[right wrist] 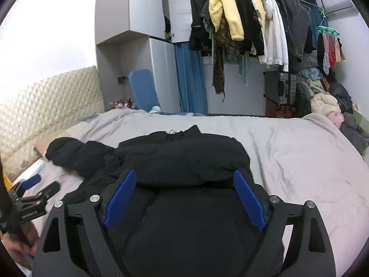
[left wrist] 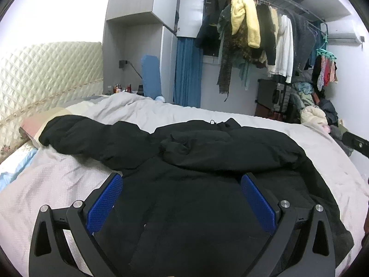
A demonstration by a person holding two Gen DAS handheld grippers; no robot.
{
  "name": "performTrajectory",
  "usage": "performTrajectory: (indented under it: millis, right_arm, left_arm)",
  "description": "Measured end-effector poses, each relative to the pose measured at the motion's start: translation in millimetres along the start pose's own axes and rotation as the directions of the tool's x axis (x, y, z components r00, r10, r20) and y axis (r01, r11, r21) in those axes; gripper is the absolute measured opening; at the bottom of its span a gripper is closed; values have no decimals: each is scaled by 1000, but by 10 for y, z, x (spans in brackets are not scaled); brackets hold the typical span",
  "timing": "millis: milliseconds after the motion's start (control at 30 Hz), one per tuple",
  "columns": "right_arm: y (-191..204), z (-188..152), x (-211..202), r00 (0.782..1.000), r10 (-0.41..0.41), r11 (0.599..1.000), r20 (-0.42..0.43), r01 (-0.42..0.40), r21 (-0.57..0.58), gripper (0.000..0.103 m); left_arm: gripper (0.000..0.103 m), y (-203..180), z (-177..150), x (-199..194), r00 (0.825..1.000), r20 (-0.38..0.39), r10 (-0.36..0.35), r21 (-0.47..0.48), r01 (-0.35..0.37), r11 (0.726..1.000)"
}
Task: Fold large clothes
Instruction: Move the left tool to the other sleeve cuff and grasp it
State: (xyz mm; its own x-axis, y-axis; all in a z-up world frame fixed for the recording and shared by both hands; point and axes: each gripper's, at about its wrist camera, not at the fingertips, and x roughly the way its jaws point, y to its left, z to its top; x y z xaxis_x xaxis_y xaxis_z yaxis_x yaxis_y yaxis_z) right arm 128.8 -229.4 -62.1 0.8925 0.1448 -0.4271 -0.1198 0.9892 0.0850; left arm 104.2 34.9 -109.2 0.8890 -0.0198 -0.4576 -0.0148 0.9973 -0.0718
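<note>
Both tongs are open, nothing between the pads. Left tongs (left wrist: 181,185) hang over the black coat (left wrist: 207,161), which lies spread on the bed (left wrist: 57,180); one sleeve (left wrist: 92,138) runs out ahead-left of them, the other is folded across the body just ahead. Right tongs (right wrist: 184,182) hover over the same coat (right wrist: 184,159), folded sleeve just ahead of the pads. Coat hem is cut off below both frames, hidden by the tong frames. Black on black: folds, zip and seams are hard to make out. The left tongs show at the right view's left edge, partly cropped.
</note>
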Motion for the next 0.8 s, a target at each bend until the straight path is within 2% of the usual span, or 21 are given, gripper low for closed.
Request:
performTrajectory:
  millis: [100, 200, 333, 533, 800]
  right_arm:
    - [84, -129, -78, 1000, 17, 1000, -13, -17, 0, 88]
    - [151, -274, -149, 999, 9, 1000, -34, -9, 5, 95]
    - [111, -405, -295, 998, 17, 996, -52, -12, 89, 103]
    - [58, -588, -497, 998, -41, 992, -46, 46, 115, 103]
    - [47, -634, -444, 998, -36, 994, -53, 42, 106, 103]
  left_arm:
    - [103, -36, -4, -34, 1000, -6, 2, 19, -2, 1000]
    - [103, -45, 4, -86, 999, -24, -31, 12, 31, 999]
    - [103, -49, 5, -160, 999, -20, -33, 30, 34, 999]
    - [103, -4, -7, -120, 998, -45, -50, 25, 51, 998]
    - [103, 140, 204, 28, 998, -57, -19, 74, 23, 997]
